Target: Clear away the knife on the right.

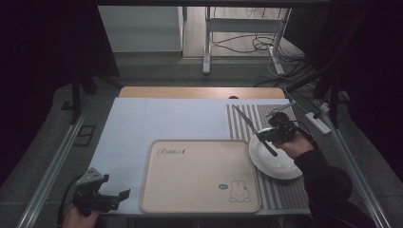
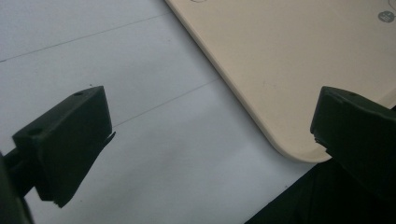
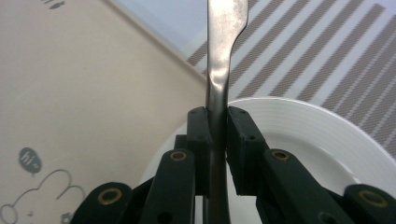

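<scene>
My right gripper (image 1: 267, 135) (image 3: 218, 116) is shut on a metal table knife (image 1: 244, 118) (image 3: 223, 56), held above the left rim of a white plate (image 1: 278, 164) (image 3: 322, 140). The blade points up and away to the far left. The plate rests on a striped placemat (image 1: 263, 116) (image 3: 327, 51). A beige tray (image 1: 199, 175) (image 2: 289, 60) (image 3: 93, 93) with a rabbit drawing lies at the table's middle front. My left gripper (image 1: 116, 198) (image 2: 210, 140) is open, hovering over the white table near the tray's front left corner with nothing between its jaws.
A pale sheet (image 1: 157, 118) covers the table, with a wooden strip (image 1: 199, 92) at its far edge. Metal rails (image 1: 52, 161) run along both sides. Cables and a power strip (image 1: 317, 121) lie on the floor to the right.
</scene>
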{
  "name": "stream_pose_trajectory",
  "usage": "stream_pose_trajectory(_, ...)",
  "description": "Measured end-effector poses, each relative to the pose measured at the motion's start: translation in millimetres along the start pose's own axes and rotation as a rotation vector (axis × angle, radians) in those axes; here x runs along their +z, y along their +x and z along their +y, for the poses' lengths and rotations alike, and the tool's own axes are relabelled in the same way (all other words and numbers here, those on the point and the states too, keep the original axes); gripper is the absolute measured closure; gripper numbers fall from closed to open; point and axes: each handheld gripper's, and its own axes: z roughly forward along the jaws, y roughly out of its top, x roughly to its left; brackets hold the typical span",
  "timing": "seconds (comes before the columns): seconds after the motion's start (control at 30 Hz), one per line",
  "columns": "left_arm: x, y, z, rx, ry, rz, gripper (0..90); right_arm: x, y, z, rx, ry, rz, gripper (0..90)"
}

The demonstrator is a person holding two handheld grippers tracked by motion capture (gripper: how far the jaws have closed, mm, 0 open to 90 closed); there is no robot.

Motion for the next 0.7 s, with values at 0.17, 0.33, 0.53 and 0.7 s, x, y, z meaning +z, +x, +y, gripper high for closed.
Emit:
stream_pose_trajectory(0.17, 0.3, -0.4, 0.1, 0.003, 0.001, -0.002, 0.0, 1.6, 16.7, -1.3, -0.020, -0.003, 0.028, 80.2)
stream_pose_trajectory(0.33, 0.6, -0.5, 0.2, 0.005, 0.002, -0.002, 0.0, 4.4, 32.9, -3.1, -0.036, 0.007, 0.056, 80.1)
stream_pose_trajectory(0.53, 1.0, -0.3, 0.5, 0.004, 0.004, -0.003, 0.0, 11.3, 55.4, -6.7, -0.051, 0.018, 0.089, 80.2)
stream_pose_trajectory(0.7, 1.0, 0.0, 0.5, 0.003, 0.004, -0.004, 0.0, 20.5, 74.2, -9.9, -0.065, 0.026, 0.121, 80.1)
